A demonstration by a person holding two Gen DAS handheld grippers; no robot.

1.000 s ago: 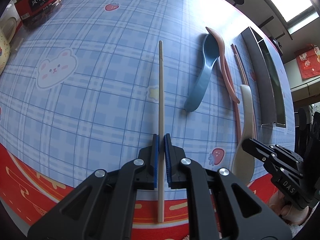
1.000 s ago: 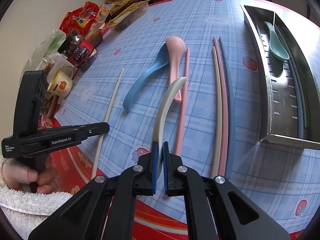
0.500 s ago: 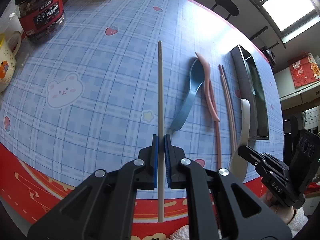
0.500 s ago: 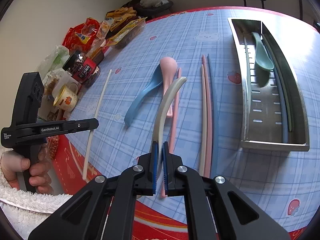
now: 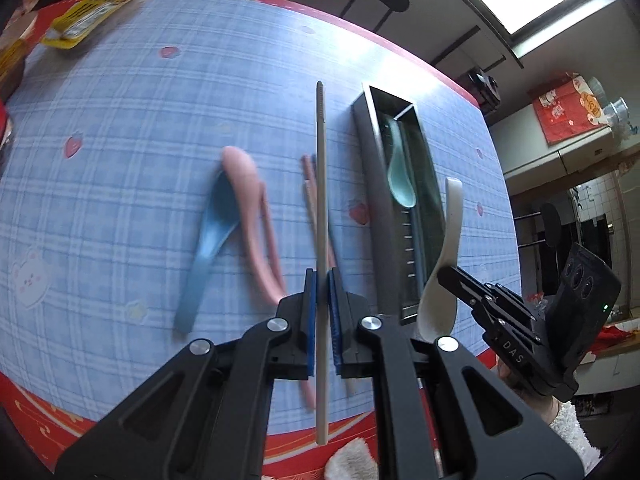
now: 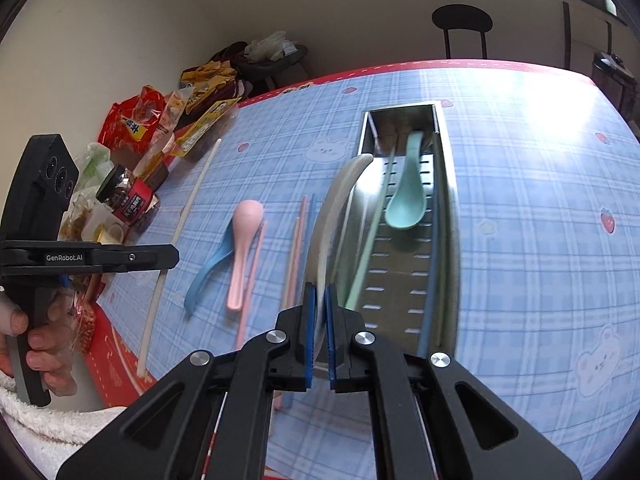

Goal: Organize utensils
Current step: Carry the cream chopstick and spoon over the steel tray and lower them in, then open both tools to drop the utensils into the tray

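Left wrist view: left gripper clamps a cream chopstick whose long axis runs toward 12 o'clock, with the steel tray at 1 o'clock. Right gripper, nearer the tray, pinches a white spoon reaching over its left rim. Legible writing: "GenRobot.AI" and "DAS" on the gripper bodies.

Bright daylight glares off the tablecloth; motion blur smears utensils, fisheye edges curve darkly.

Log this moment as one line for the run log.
left tongs: shut on beige chopstick | right tongs: shut on white spoon | metal tray: holds green spoon
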